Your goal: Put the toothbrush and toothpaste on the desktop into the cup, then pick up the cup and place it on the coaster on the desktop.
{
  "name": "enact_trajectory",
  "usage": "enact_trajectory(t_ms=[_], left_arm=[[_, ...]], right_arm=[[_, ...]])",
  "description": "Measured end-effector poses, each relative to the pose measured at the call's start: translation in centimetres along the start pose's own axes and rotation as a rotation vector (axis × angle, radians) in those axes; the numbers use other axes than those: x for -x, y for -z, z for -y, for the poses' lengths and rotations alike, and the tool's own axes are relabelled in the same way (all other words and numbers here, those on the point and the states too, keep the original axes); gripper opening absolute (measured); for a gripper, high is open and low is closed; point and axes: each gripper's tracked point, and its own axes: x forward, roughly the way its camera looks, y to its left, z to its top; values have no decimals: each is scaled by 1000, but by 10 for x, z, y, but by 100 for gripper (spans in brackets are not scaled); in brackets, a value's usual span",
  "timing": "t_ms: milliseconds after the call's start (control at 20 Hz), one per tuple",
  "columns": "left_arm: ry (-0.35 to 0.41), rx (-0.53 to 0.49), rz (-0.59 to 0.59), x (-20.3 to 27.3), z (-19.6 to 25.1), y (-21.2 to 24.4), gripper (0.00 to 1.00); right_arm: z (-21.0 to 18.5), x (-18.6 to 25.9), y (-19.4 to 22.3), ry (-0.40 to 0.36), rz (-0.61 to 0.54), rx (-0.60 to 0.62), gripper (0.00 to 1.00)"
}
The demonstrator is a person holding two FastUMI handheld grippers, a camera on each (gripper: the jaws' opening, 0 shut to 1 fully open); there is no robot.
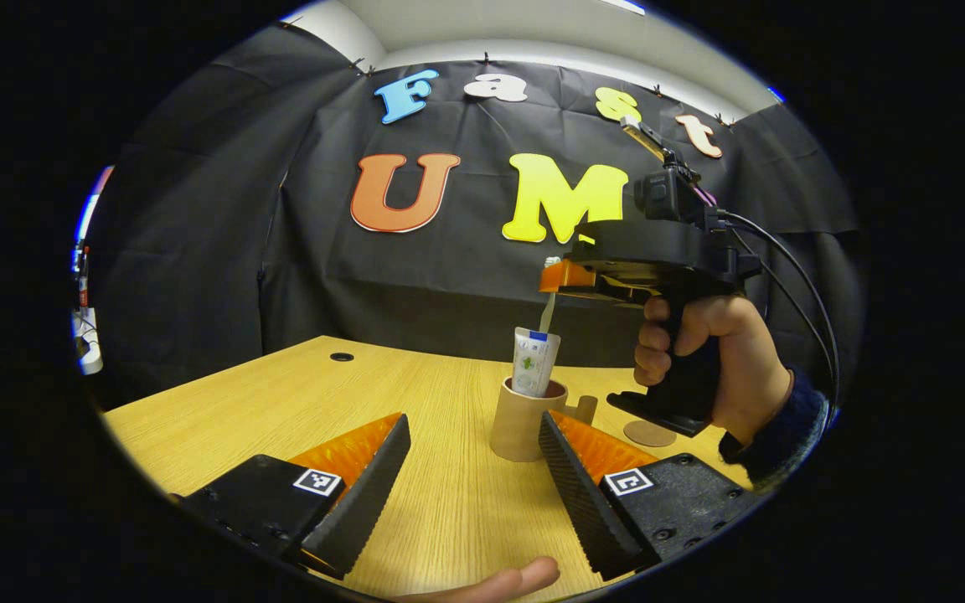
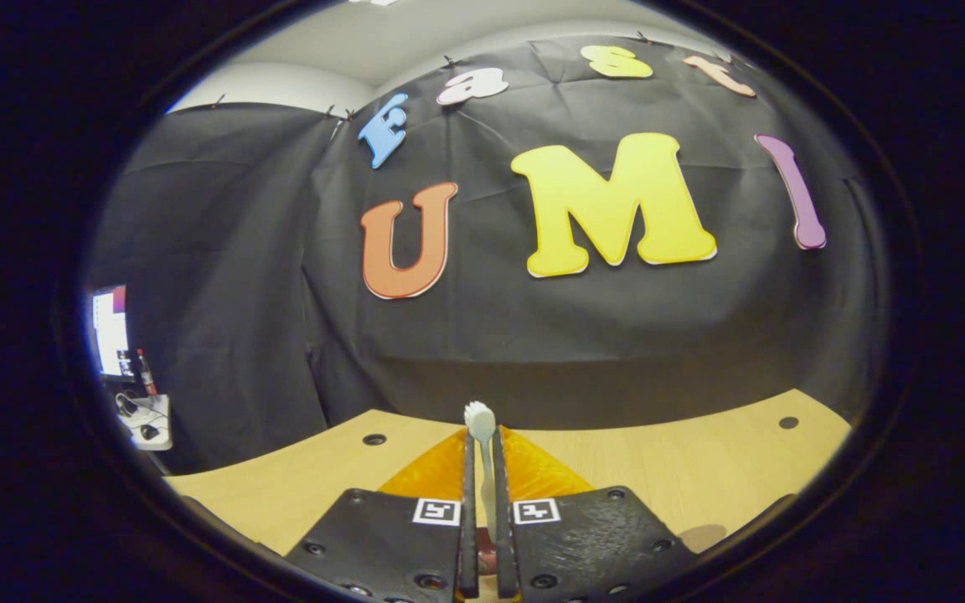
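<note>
A tan cup [image 1: 519,425] stands on the wooden desk [image 1: 281,402], with a white toothpaste tube [image 1: 534,360] upright in it. Directly above the cup, the right gripper [image 1: 562,278], held by a hand [image 1: 721,360], is shut on a white toothbrush [image 1: 548,311] that hangs down toward the cup's mouth. In the right gripper view the toothbrush [image 2: 481,452] stands pinched between my right gripper's [image 2: 482,469] fingers, bristles up. My left gripper [image 1: 472,465] is open, low over the desk just in front of the cup. A round brown coaster [image 1: 648,433] lies to the right of the cup.
The booth's black cloth wall closes off the back of the desk. Cable holes [image 1: 342,357] [image 2: 374,439] [image 2: 788,422] sit in the desktop. A fingertip [image 1: 499,581] shows at the bottom edge. A shelf with small items [image 2: 143,414] stands far left.
</note>
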Motion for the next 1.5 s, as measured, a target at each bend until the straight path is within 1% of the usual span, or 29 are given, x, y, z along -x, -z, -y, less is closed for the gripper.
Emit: enact_trajectory(t_ms=[50, 100, 150, 200, 250, 300, 450, 500, 550, 650, 700, 750, 800, 850, 900, 950, 1000, 1050, 1300, 1450, 1500], left_arm=[[-1, 5, -7, -1, 0, 3, 98], [2, 12, -14, -3, 1, 5, 98], [4, 21, -22, -4, 1, 7, 98], [3, 29, -31, -5, 0, 11, 98], [-1, 35, -42, -6, -1, 14, 98], [-3, 37, -52, -7, -2, 16, 98], [3, 36, -67, -5, 2, 17, 98], [-1, 31, -66, -4, 2, 16, 98], [-3, 23, -67, -4, 2, 15, 98], [-8, 4, -63, -2, 3, 11, 98], [-9, -3, -58, -2, 6, 8, 98], [-13, -8, -57, -2, 7, 7, 98], [-15, -13, -63, -2, 9, 6, 100], [-28, -17, -75, -2, 9, 5, 98], [-54, -17, -89, -2, 6, 5, 98], [-64, -17, -102, -3, 7, 3, 98], [-63, -11, -109, -3, 12, -1, 98], [-59, -2, -115, -4, 16, -6, 98], [-42, 49, -141, -12, 33, -22, 98], [-58, 37, -173, -19, 38, -24, 98], [-64, 26, -185, -21, 41, -24, 98]], right_arm=[[-1, 1, 0, -11, -2, -6, 12], [-4, 2, 0, -21, -3, -7, 25], [-3, 3, -3, -16, 1, 2, 31], [-1, 5, -5, -10, 9, 12, 44], [-1, 6, -7, -9, 15, 21, 51], [1, 7, -8, -4, 20, 27, 63], [4, 13, -8, 4, 13, 37, 80], [4, 15, -9, 5, 10, 41, 85], [5, 18, -11, 7, 10, 46, 88], [10, 25, -13, 21, 12, 54, 98], [11, 30, -16, 21, 17, 57, 94], [11, 36, -19, 19, 25, 59, 93], [13, 44, -22, 18, 36, 63, 92], [15, 53, -27, 20, 49, 68, 95], [20, 64, -31, 27, 60, 64, 95], [21, 75, -34, 23, 68, 55, 98], [22, 86, -37, 16, 77, 48, 95], [26, 98, -39, 20, 84, 48, 95], [57, 159, -53, 82, 140, 72, 95], [74, 202, -61, 98, 174, 25, 95], [80, 216, -63, 106, 184, 16, 92]])
